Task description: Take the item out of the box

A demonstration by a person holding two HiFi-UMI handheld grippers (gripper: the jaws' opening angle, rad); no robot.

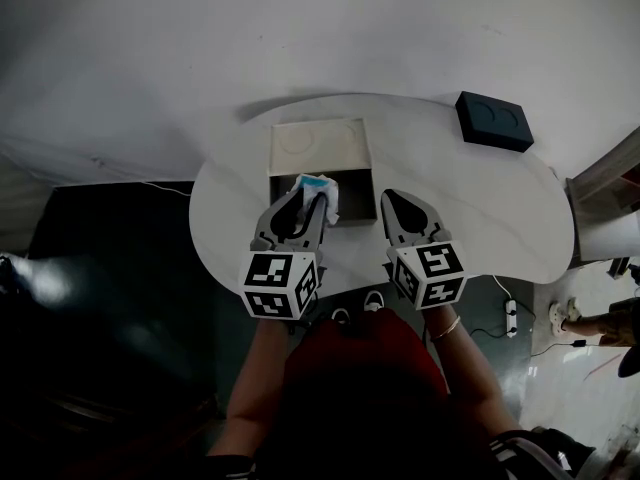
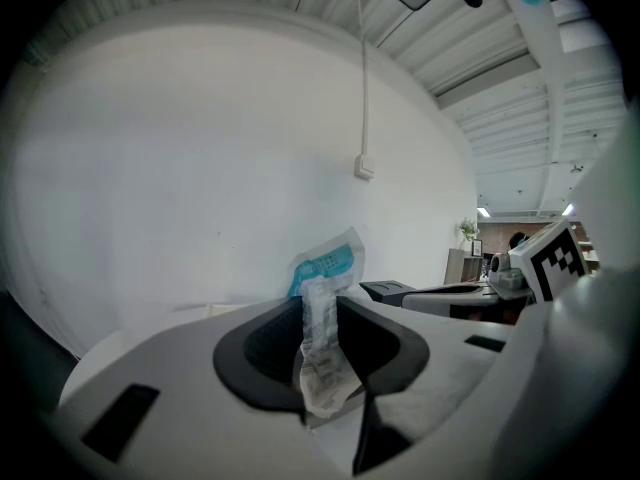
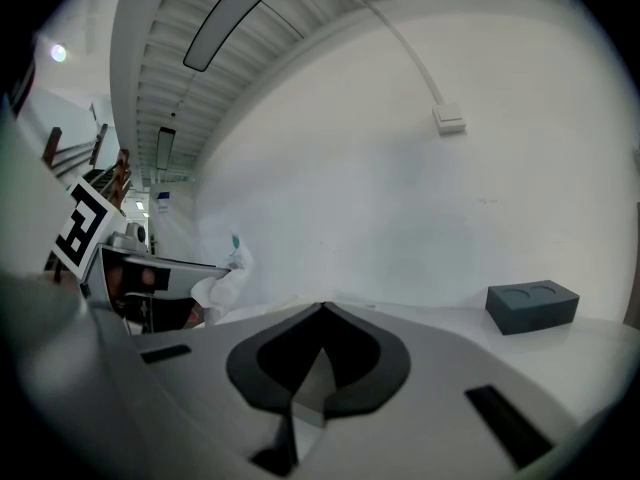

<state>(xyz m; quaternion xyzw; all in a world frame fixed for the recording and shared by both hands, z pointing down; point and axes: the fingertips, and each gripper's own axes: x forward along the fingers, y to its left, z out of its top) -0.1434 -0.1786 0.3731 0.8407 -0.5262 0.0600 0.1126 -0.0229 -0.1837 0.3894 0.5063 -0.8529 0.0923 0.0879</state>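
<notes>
Clear plastic packet [image 2: 322, 348] with a blue top is pinched between the left gripper's [image 1: 312, 196] jaws, raised over the near left corner of the open box [image 1: 355, 196] on the worktop [image 1: 480, 208]. Lifting seems done; carrying it clear and setting it down remains. Both grippers point forward, tipped slightly down. The right gripper [image 1: 392, 200] hovers beside the box, jaws together, empty.
</notes>
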